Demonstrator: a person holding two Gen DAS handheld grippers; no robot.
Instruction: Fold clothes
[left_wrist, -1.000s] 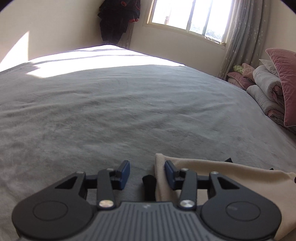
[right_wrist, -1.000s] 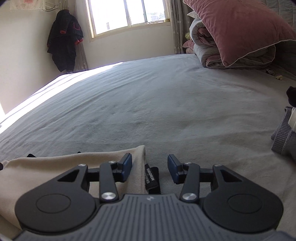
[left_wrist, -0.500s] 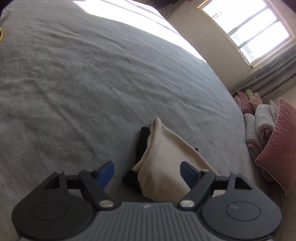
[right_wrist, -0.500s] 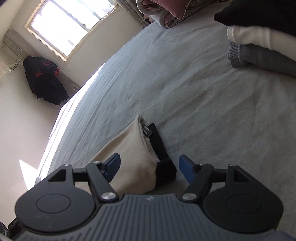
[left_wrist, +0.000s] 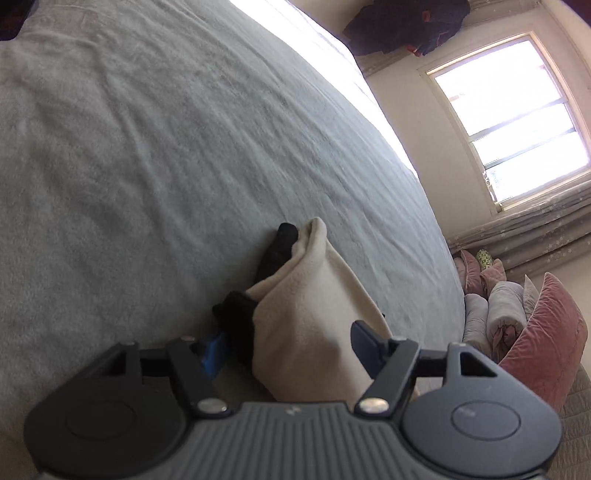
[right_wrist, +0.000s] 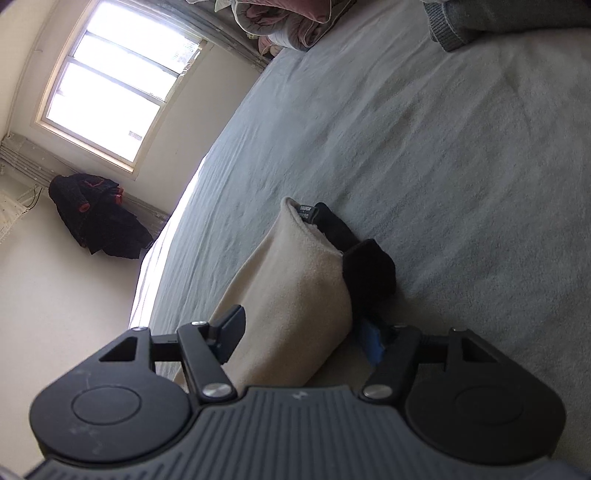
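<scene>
Left wrist view: the cream fleece garment folded into a thick bundle over black cloth (left_wrist: 310, 306) lies on the grey bed cover (left_wrist: 147, 166), one end sitting between the fingers of my left gripper (left_wrist: 286, 349). Its long axis runs away from the fingers, up the frame. The jaws are closing around that end; I cannot tell whether the blue pads (left_wrist: 213, 352) press yet. Right wrist view: the bundle's other end (right_wrist: 291, 295) sits between the fingers of my right gripper (right_wrist: 301, 336), axis again running away, black cloth to the outer side. These jaws are closing too; pad contact unclear. Both hands look equally near, each straddling its own end, so I judge a two-ended pinch comes next.
</scene>
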